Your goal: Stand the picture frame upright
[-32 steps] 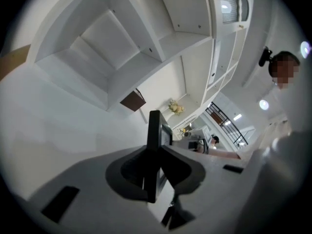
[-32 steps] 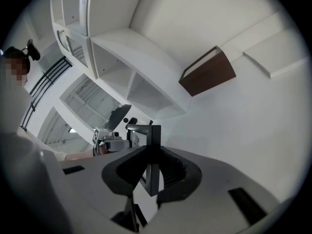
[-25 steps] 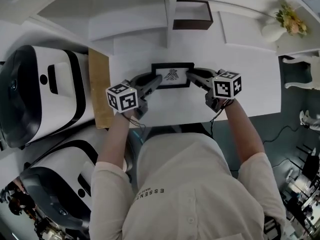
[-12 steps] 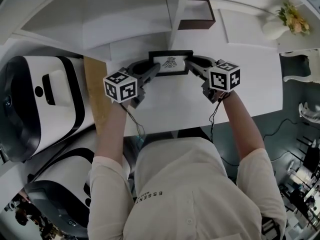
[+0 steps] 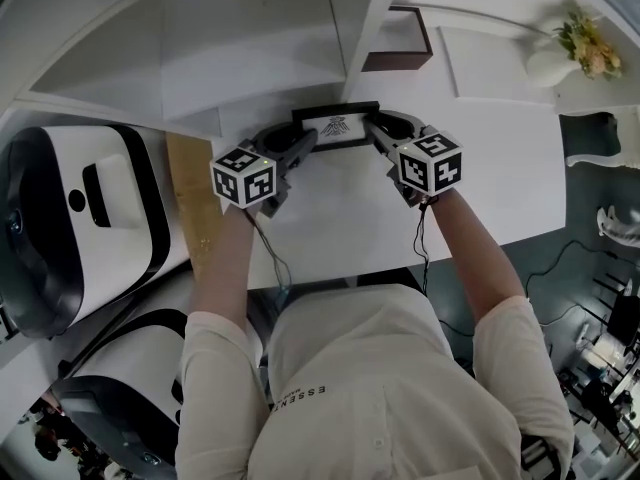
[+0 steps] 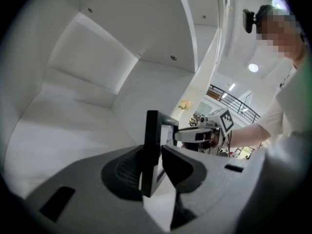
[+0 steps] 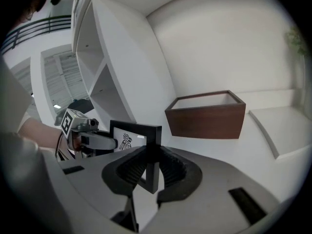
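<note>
The picture frame is black with a bird print and stands upright on the white table, close to the shelf unit. My left gripper is at its left end. The frame's edge is between the jaws, which are opening, with a slim gap at the right pad. My right gripper is shut on the frame's right end, with both ribbed pads pressing on it. Each gripper shows in the other's view: the right gripper and the left gripper.
A brown wooden box stands behind the frame to the right, also visible as the box. A white shelf unit rises at the back. A vase of flowers stands far right. A wooden board and white machines lie left.
Both grippers have carried the frame away from the person, towards the shelf and the wooden box. Seen from above, the frame now looks thinner, so it stands more upright.
</note>
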Demonstrator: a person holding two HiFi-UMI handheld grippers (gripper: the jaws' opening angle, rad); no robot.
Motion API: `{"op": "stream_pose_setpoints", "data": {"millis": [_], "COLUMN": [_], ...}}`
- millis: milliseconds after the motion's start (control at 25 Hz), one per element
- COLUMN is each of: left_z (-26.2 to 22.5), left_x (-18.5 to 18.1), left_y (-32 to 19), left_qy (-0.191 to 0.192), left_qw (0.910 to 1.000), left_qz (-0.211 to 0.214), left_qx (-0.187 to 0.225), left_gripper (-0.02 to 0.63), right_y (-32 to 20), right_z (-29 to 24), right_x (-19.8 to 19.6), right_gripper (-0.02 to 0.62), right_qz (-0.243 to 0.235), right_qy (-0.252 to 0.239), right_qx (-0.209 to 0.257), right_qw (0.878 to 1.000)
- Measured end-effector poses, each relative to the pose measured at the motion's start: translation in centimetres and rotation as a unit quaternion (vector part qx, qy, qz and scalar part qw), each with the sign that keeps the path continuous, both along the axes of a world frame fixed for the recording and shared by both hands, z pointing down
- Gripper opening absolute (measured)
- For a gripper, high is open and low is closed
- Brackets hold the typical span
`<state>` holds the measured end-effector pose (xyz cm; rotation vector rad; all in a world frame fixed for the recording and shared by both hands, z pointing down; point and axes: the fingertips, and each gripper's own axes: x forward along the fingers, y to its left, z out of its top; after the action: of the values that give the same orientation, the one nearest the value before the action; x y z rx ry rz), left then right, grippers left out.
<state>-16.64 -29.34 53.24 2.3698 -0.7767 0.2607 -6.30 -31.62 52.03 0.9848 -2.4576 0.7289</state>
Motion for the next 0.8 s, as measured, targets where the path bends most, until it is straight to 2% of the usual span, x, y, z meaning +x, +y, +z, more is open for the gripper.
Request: {"op": "stream_pose_setpoints", "data": {"millis": [160, 320, 600, 800], "left_z": [0.6, 0.7, 2.0, 2.3], "left_x": [0.0, -0.1, -1.1, -1.5], "left_y": [-0.3, -0.6, -0.9, -1.6], "left_qy": [-0.03, -0.052, -0.077, -0.121], "left_qw": [0.9991, 0.9975, 0.9965, 0.9911], "left_qz": [0.02, 0.031, 0.02, 0.021], "left_qx": [0.022, 0.036, 0.024, 0.051], "left_gripper": [0.095, 0.097, 0.104, 0.112], "right_y": [-0.4, -0.6, -0.4, -0.6], "right_z": [0.3, 0.6, 1.5, 1.4], "right_x": [-0.2, -0.1, -1.1, -1.6], "right_gripper": [0.089, 0.091, 0.091, 0.091], "right_qz": [-0.003, 0.011, -0.001, -0.009], "right_qy": [0.022, 0.02, 0.038, 0.059], "right_qx": [0.036, 0.045, 0.047, 0.075], "right_qw": [0.999, 0.999, 0.998, 0.995]}}
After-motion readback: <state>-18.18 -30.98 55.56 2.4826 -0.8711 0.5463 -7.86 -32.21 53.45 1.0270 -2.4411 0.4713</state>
